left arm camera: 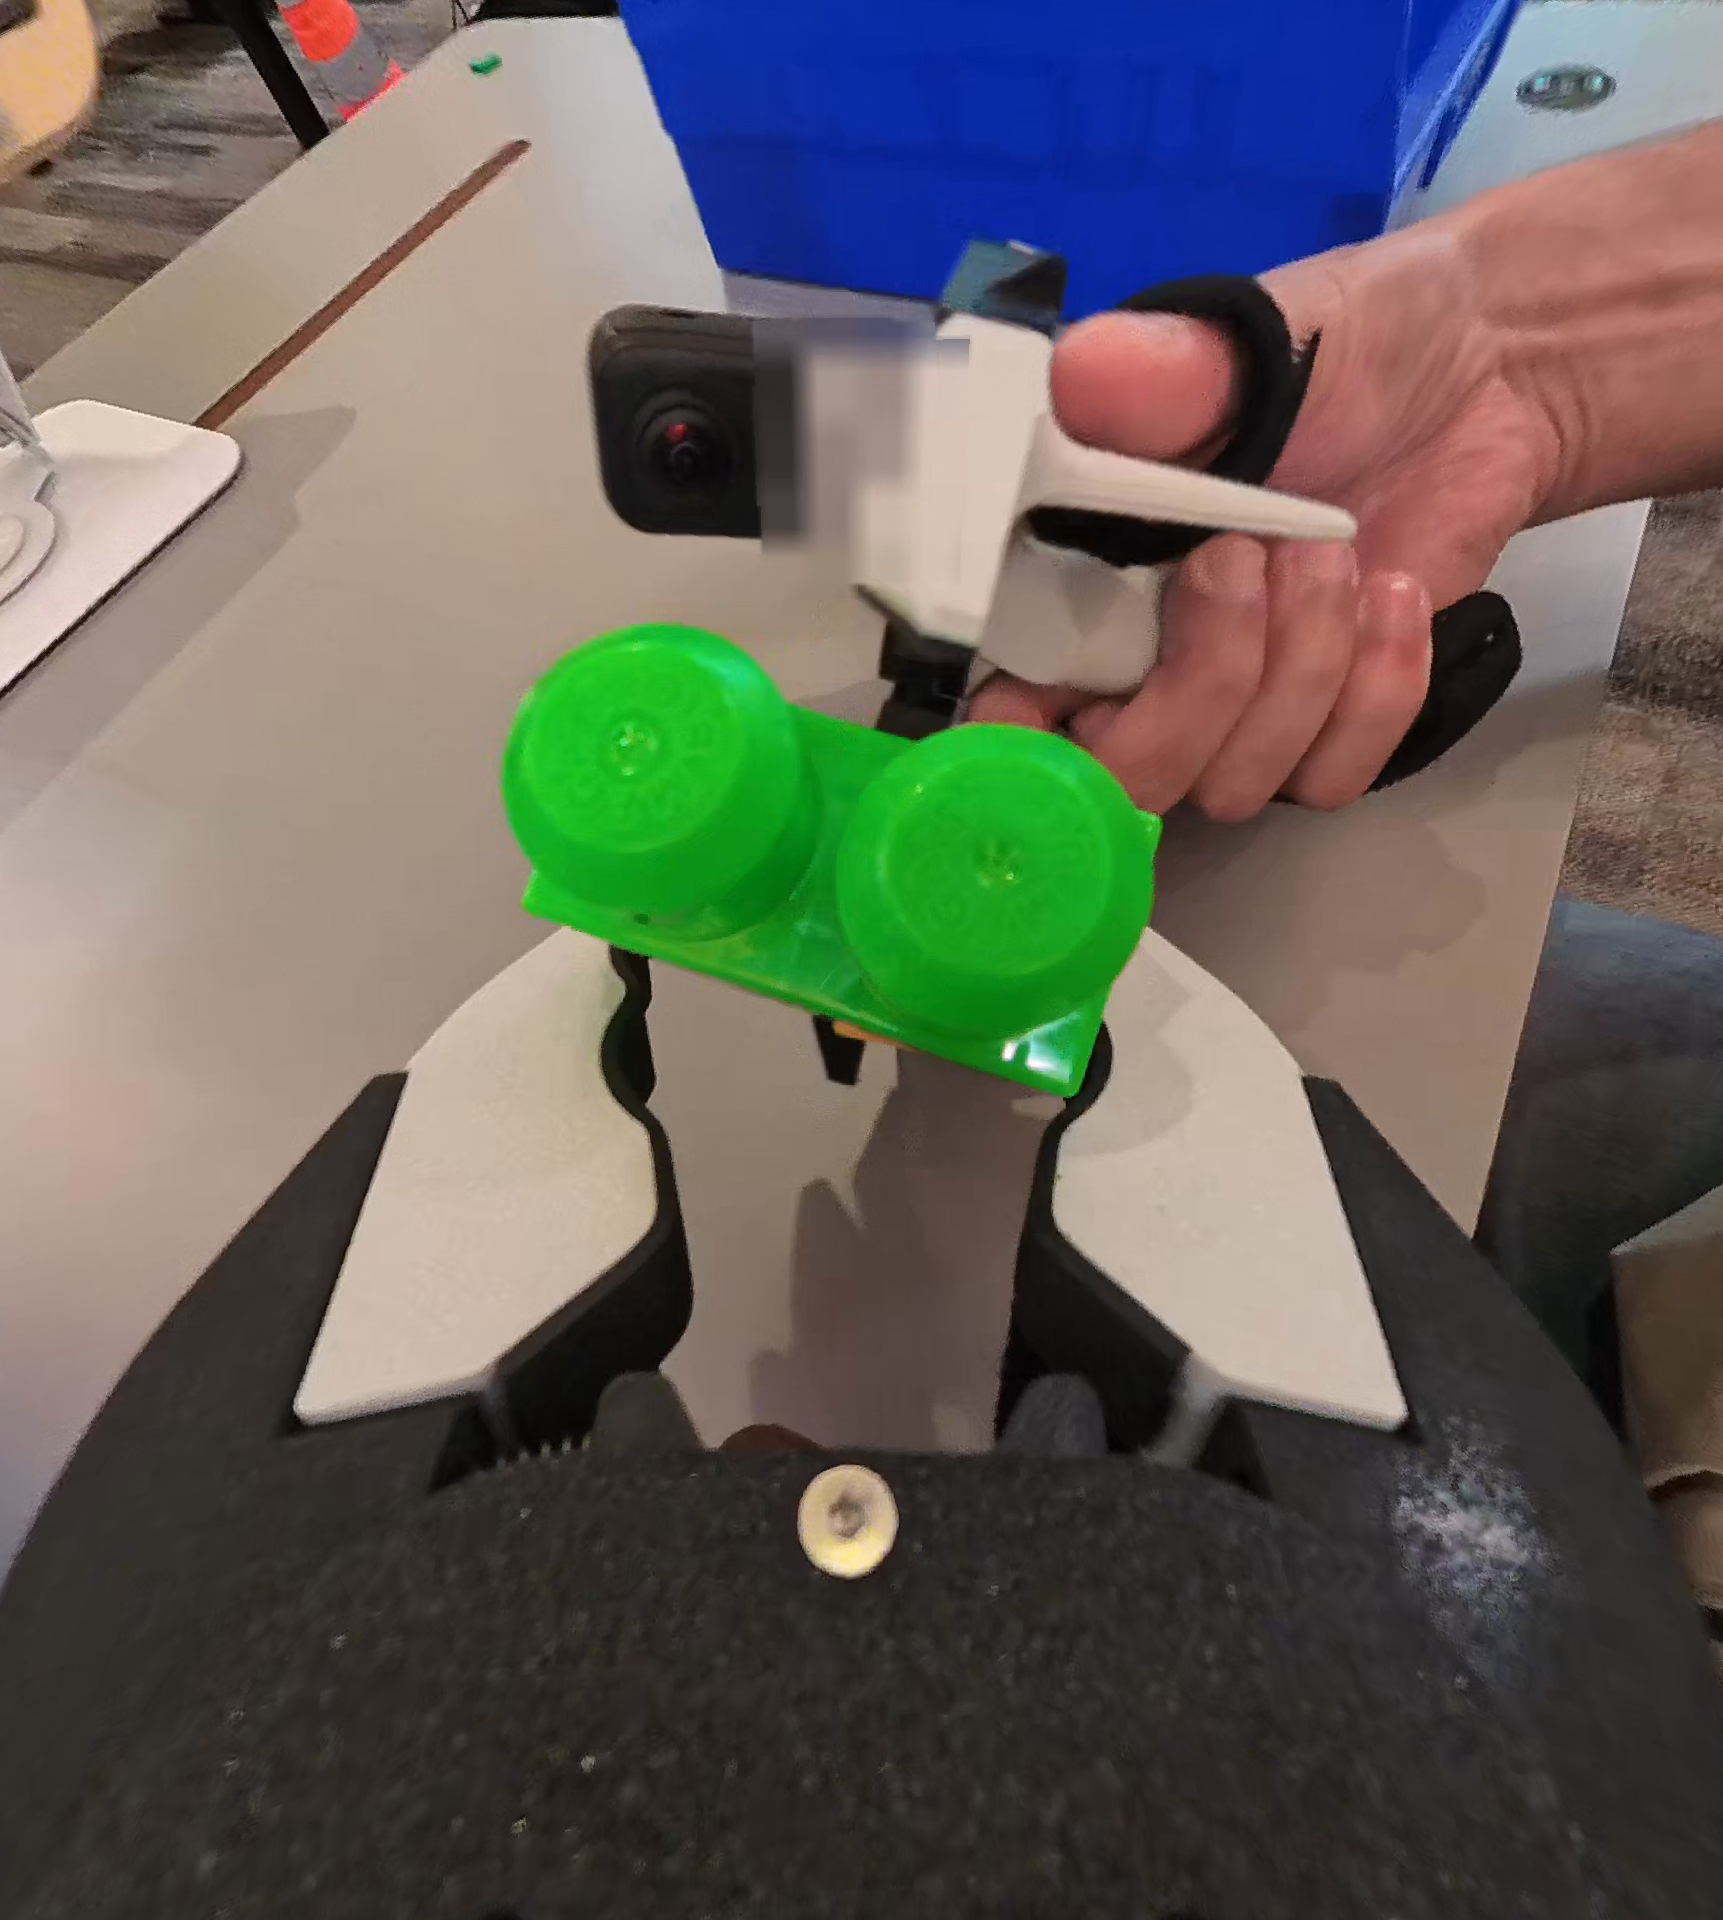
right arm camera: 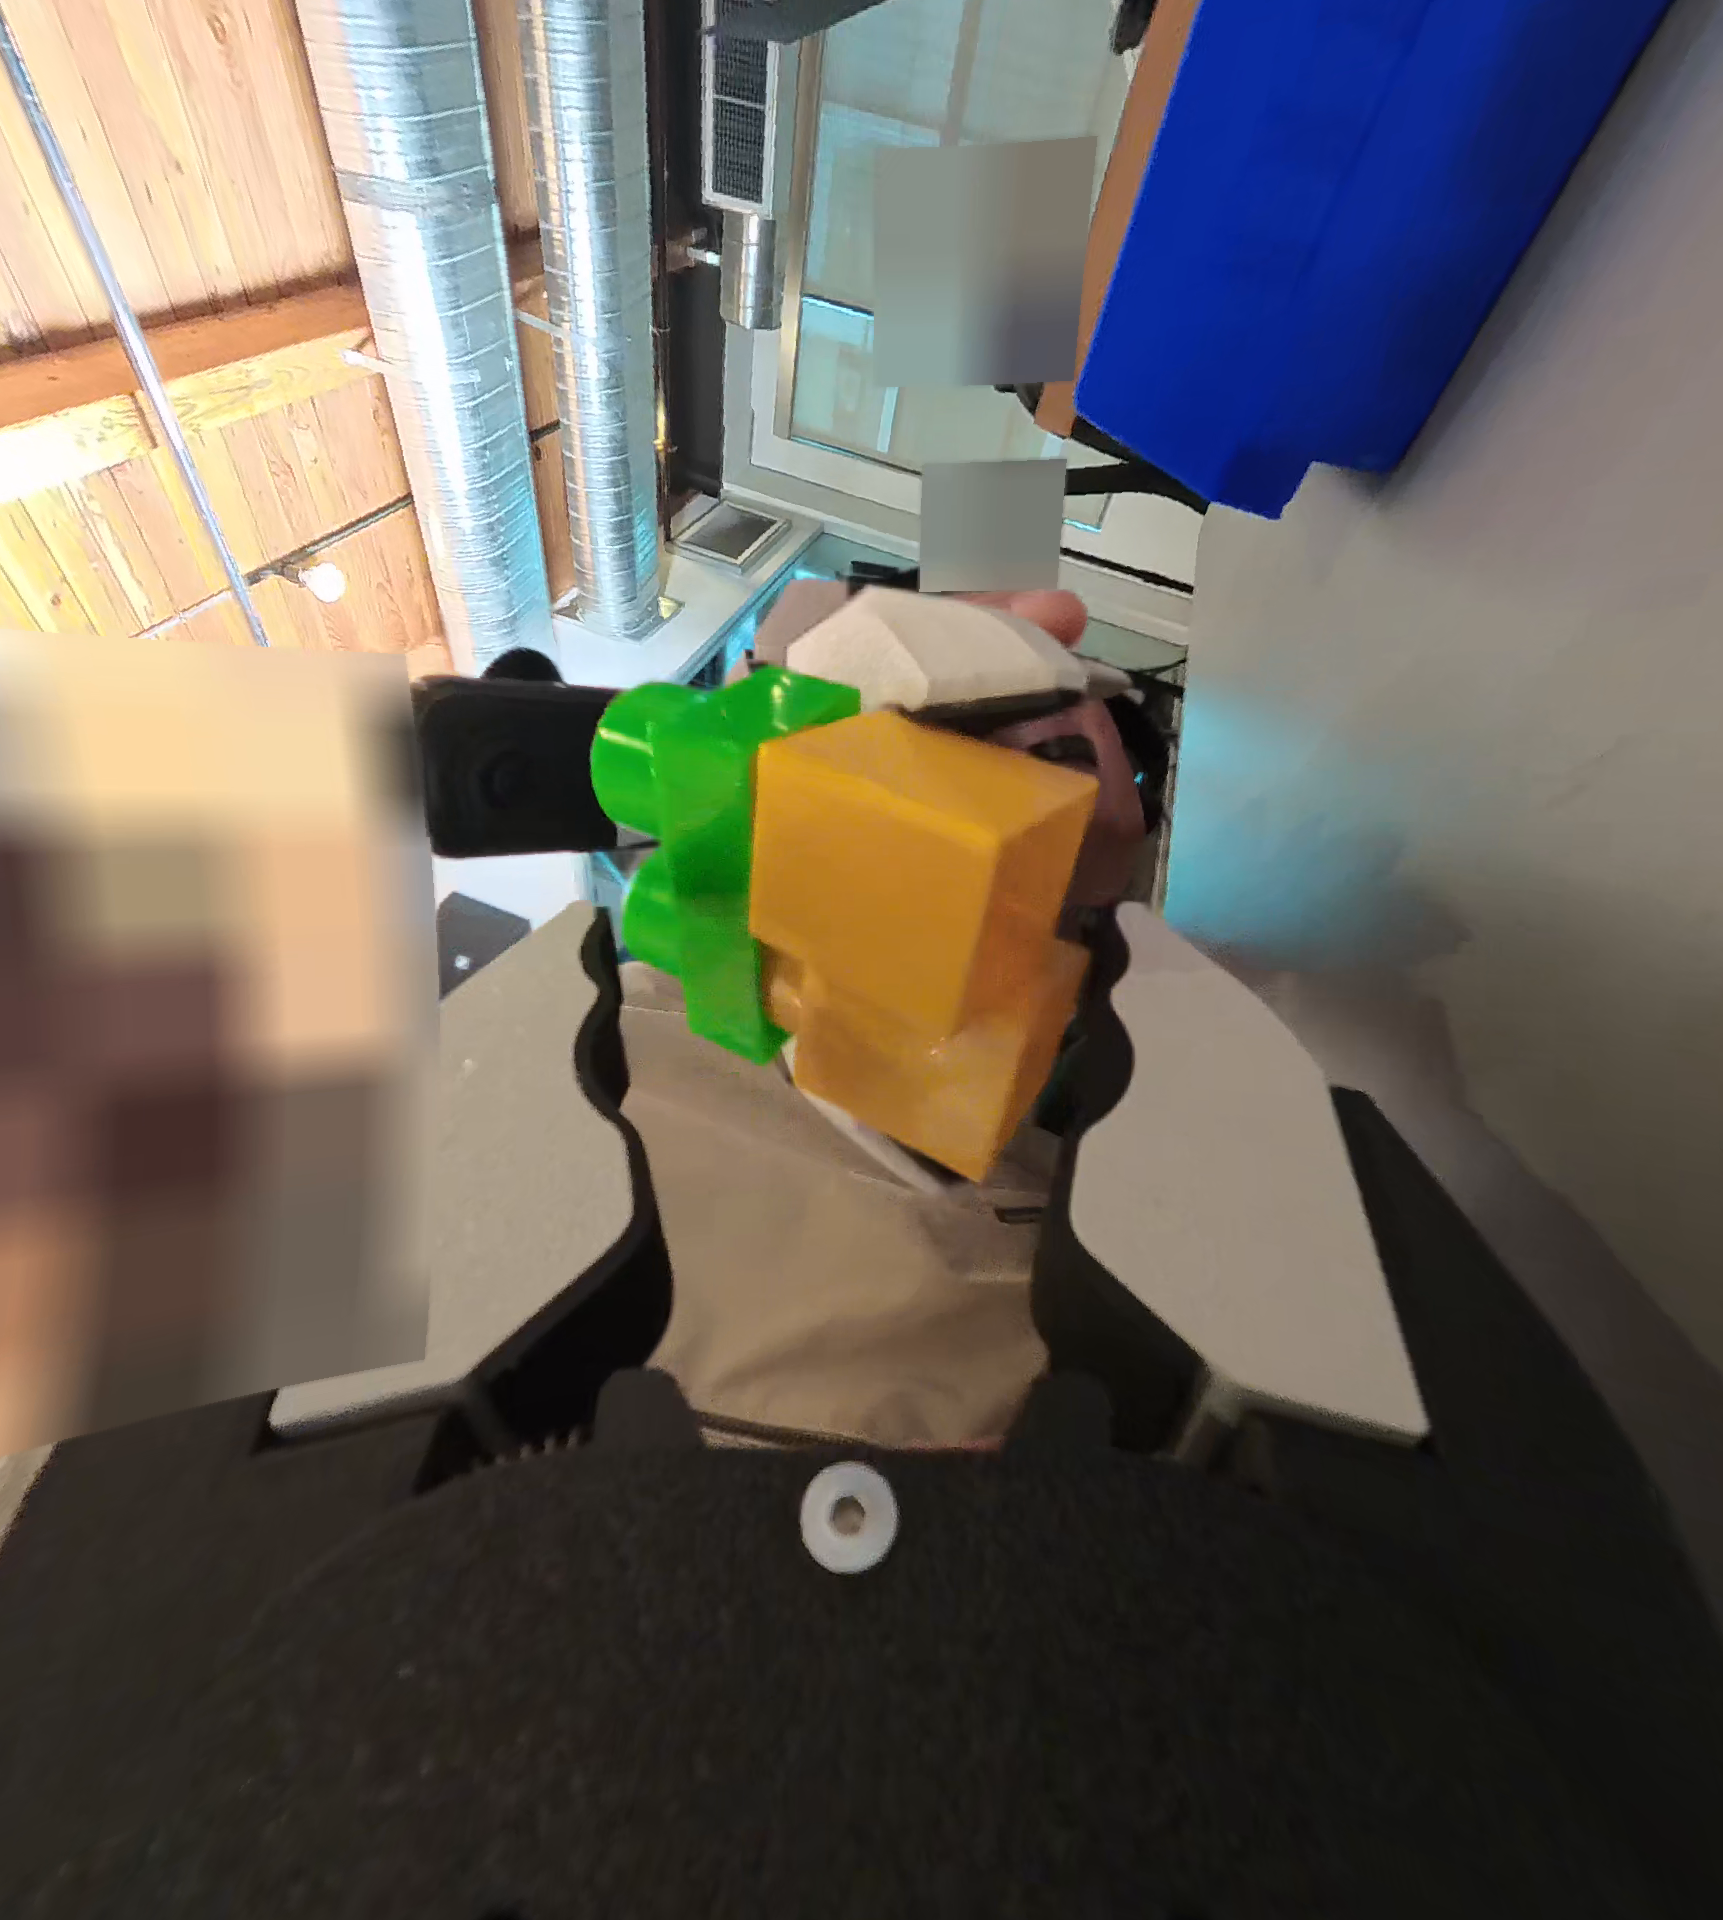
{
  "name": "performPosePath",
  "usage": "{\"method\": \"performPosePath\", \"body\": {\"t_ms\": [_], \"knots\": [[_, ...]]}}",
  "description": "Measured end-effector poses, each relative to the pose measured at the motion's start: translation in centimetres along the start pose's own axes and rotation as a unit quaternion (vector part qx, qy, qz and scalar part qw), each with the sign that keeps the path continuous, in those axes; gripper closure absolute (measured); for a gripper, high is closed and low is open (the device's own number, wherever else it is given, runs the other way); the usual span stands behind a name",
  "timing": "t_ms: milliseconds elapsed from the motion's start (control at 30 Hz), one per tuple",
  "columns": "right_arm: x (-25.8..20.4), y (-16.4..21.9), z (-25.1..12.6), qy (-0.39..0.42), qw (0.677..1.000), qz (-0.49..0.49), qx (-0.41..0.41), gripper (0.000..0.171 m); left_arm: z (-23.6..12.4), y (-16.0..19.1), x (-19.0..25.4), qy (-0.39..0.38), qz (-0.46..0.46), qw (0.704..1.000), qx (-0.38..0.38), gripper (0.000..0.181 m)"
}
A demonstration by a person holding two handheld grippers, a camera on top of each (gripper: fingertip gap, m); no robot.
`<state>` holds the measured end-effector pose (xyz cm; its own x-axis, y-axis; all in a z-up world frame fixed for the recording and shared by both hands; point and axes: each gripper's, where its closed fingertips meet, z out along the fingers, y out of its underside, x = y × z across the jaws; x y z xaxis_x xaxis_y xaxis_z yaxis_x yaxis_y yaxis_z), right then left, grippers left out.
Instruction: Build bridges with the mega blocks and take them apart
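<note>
Held in the air between the tips of both tools, the green block (left arm camera: 826, 862) is clamped by the left gripper (left arm camera: 862, 1003) while the right gripper (right arm camera: 852, 997) clamps the yellow block (right arm camera: 914, 935) joined to it, so separation looks unfinished.

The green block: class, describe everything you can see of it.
The green block is glossy bright plastic, a thin flat plate with two round studs facing the left camera. It is held tilted in the air above the table, pressed against a yellow block. Which tool grips it is unclear.
</note>
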<state>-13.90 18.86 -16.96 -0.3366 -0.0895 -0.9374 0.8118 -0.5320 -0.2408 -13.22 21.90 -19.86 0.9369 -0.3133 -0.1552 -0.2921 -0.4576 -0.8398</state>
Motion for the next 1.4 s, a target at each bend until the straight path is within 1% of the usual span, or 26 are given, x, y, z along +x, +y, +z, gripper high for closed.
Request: {"method": "performPosePath", "body": {"t_ms": [33,100,167,233,267,333,433,500,533,600,733,1067,1200,1300,1400], "knots": [[0.0,0.0,-0.2,0.007,1.0,-0.004,0.001,0.08,-0.3,-0.3,-0.2,0.0,-0.006,1.0,0.009,0.104],[0.0,0.0,-0.5,0.019,1.0,-0.015,0.004,0.079,-0.7,-0.4,-0.1,0.014,-0.009,1.0,0.013,0.104],[0.3,0.0,-0.9,0.064,0.997,-0.04,0.003,0.077,-0.9,0.0,-0.7,-0.004,0.001,1.0,-0.005,0.104],[1.0,-0.2,-1.3,0.131,0.989,-0.061,0.01,0.075,-0.9,0.6,-1.2,-0.024,0.018,0.999,-0.031,0.105],[1.3,-0.3,-1.3,0.163,0.984,-0.066,0.014,0.074,-0.8,1.0,-1.3,-0.032,0.027,0.998,-0.046,0.105],[1.7,-0.4,-1.1,0.192,0.979,-0.059,0.023,0.083,-0.7,1.1,-0.5,-0.019,0.039,0.997,-0.057,0.105],[1.0,-0.6,-0.7,0.18,0.981,-0.056,0.036,0.101,-0.5,1.4,-0.4,-0.022,0.043,0.996,-0.076,0.104],[0.7,-0.8,-0.6,0.164,0.984,-0.052,0.048,0.106,-0.4,1.1,-0.4,-0.026,0.036,0.996,-0.076,0.104],[0.6,-0.7,-0.5,0.153,0.986,-0.045,0.047,0.104,-0.3,1.1,-0.2,-0.023,0.036,0.996,-0.079,0.105],[0.4,-0.6,-0.3,0.12,0.991,-0.025,0.056,0.106,-0.1,0.9,-0.3,-0.031,0.032,0.995,-0.084,0.105],[0.6,-0.4,-0.6,0.102,0.993,-0.019,0.058,0.106,0.2,1.1,0.0,-0.02,0.034,0.995,-0.097,0.104],[-0.8,-0.4,-0.5,0.024,0.998,-0.001,0.064,0.108,0.0,-0.5,0.3,-0.02,0.033,0.999,-0.003,0.101],[-1.7,-0.2,-0.4,-0.012,0.998,0.003,0.058,0.108,-0.5,-0.6,0.1,-0.019,0.031,0.999,0.021,0.098],[-1.7,-0.1,-0.3,-0.016,0.998,0.008,0.055,0.108,-0.7,-0.8,0.0,-0.019,0.03,0.998,0.046,0.098],[-1.1,-0.2,-0.7,-0.002,0.998,-0.001,0.056,0.108,-0.7,0.3,-0.5,-0.026,0.041,0.998,0.038,0.104]]}}
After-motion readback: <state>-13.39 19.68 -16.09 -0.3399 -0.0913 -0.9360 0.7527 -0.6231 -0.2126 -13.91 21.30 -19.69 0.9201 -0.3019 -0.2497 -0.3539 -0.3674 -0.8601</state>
